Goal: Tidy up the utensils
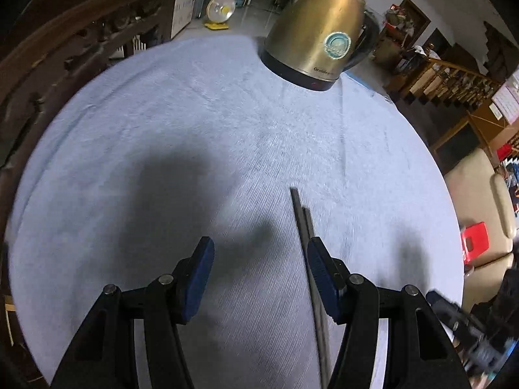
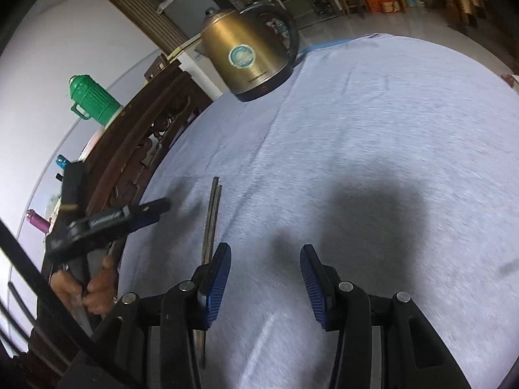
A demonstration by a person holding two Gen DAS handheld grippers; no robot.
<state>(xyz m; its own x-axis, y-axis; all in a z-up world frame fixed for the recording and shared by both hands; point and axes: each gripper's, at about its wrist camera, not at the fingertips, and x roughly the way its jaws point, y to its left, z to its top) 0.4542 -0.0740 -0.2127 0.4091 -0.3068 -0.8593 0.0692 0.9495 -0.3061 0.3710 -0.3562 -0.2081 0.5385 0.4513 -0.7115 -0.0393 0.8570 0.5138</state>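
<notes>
Left wrist view | chopsticks [image 1: 300, 214]: dark slim pair, flat on cloth | both hand-held grippers' jaws apart, empty

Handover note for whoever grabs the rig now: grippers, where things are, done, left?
Left gripper: open, empty, above the cloth.
Right gripper: open, empty.
Chopsticks: a pair lying side by side on the grey tablecloth, passing under each gripper's inner finger.
Kettle: at the far edge, clear of them.
Done: nothing visible.
Left: pick up and place the chopsticks.
</notes>
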